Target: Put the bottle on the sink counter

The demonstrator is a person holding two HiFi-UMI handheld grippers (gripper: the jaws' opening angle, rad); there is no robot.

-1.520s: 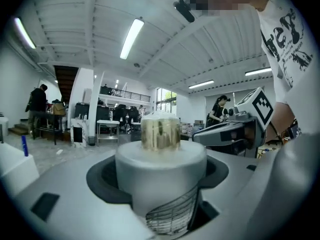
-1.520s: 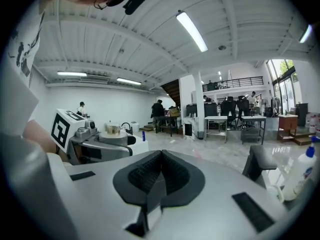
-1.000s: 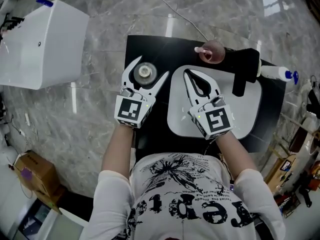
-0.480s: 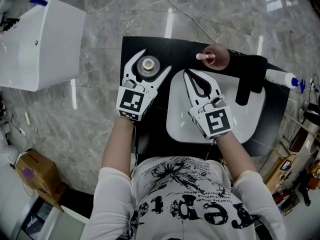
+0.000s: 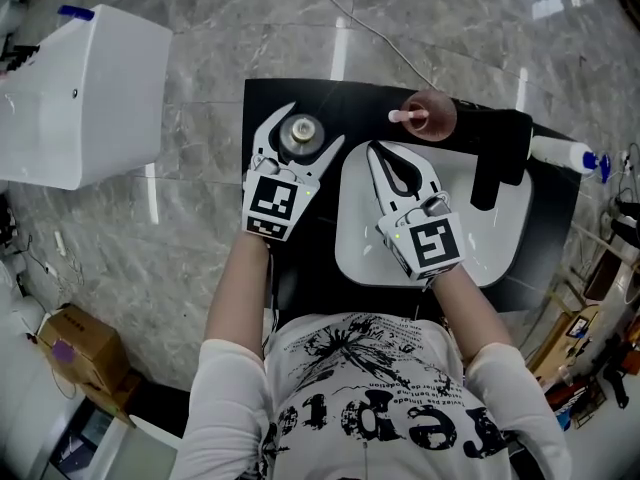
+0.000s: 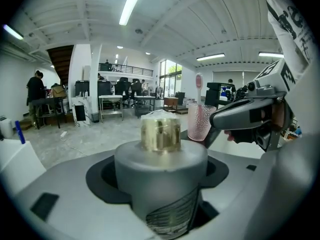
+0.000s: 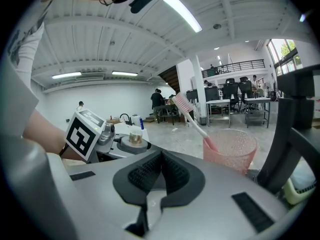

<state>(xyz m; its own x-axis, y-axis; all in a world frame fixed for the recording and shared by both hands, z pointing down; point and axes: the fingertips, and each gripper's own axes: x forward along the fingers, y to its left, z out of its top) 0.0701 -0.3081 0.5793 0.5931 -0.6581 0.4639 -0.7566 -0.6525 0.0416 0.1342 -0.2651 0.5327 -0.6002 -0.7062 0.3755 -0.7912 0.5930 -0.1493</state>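
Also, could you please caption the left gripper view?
Left tool shut on the gold-capped grey bottle, pink cup beyond.

I am finding lettering only on my T-shirt (image 5: 372, 413): big black letters, lying upside down to the head view, and I am not making them out surely. The cubes on my left gripper (image 5: 316, 124) and right gripper (image 5: 377, 148) are showing black-and-white square markers, no letters. A finely lined patch on the bottle (image 6: 161, 164) is showing too blurred to read.
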